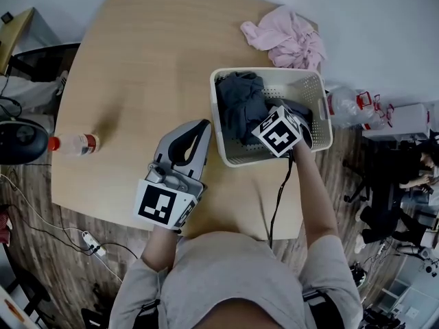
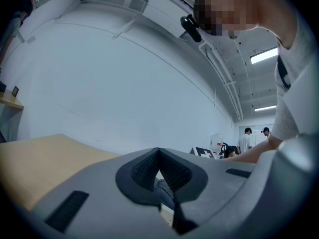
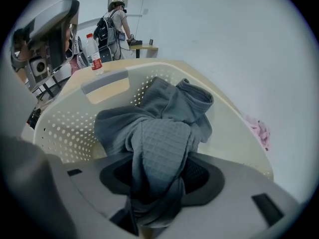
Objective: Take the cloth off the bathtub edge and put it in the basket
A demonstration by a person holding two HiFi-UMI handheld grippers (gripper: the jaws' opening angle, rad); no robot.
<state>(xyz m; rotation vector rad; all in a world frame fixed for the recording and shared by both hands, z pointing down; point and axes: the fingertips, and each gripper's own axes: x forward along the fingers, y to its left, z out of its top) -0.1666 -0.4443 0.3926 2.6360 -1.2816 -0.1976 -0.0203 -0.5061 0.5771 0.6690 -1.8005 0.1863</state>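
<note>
A dark grey waffle-weave cloth lies bunched in the white perforated basket on the wooden table; from the head view the cloth fills the basket's left half. My right gripper points steeply down into the basket. A fold of the cloth hangs between its jaws, with dark gaps on both sides, so the pads do not press on it. In the head view the right gripper sits under its marker cube. My left gripper rests level on the table left of the basket, tips together, holding nothing.
A crumpled pink cloth lies at the table's far right corner behind the basket. A bottle with a red cap lies near the left edge. Clear plastic containers stand on the floor to the right. People stand in the background.
</note>
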